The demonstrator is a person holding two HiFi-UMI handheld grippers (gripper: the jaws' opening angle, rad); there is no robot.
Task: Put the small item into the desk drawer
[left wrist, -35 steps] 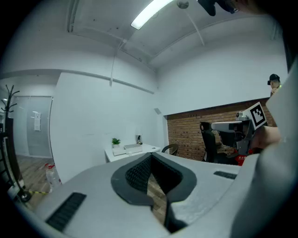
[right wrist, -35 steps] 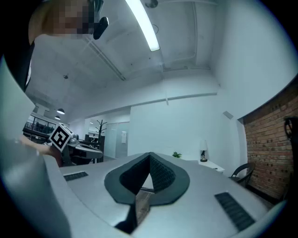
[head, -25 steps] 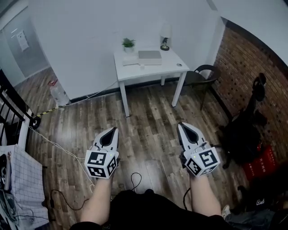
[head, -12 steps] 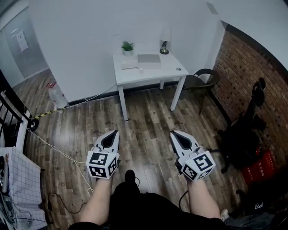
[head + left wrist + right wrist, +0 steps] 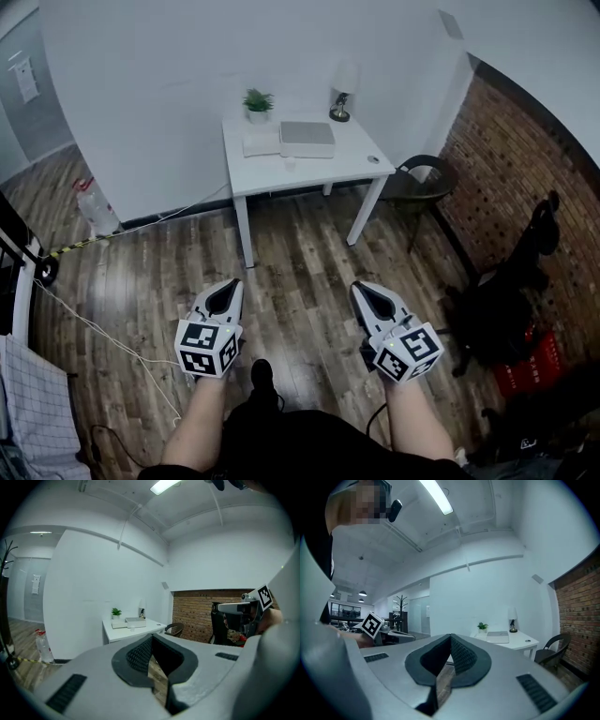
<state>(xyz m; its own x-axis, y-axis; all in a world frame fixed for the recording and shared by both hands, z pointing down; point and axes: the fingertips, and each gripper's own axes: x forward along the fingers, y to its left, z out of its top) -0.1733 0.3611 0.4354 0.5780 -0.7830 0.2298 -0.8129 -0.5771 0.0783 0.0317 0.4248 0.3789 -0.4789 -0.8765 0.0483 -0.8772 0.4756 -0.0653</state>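
The white rectangular desk [image 5: 323, 171] w/ thin legs stands against the white wall. At the back of its top are a small green plant in a white pot [image 5: 255, 101], a flat grey box-like thing [image 5: 307, 138] (perhaps a closed laptop, too small to tell) and a small table lamp [image 5: 341, 101]. The small white item [image 5: 289, 165] lies on the desk top near the front edge, just in front of the grey thing. A small dark round object [image 5: 373, 159] lies toward the desk's right end.

A dark round-backed chair [image 5: 424, 178] stands just beside the desk on the right. A clear plastic bottle w/ red cap [image 5: 91, 200] is on the floor well to the left of the desk.

Both grippers are well apart from the desk, in front of it, above the brown wood floor [image 5: 300, 246], and each points approx. toward the desk. The left gripper [image 5: 229, 284] has its jaws pressed together w/ nothing between them. The right gripper [image 5: 360, 287] is closed the same way and holds nothing.
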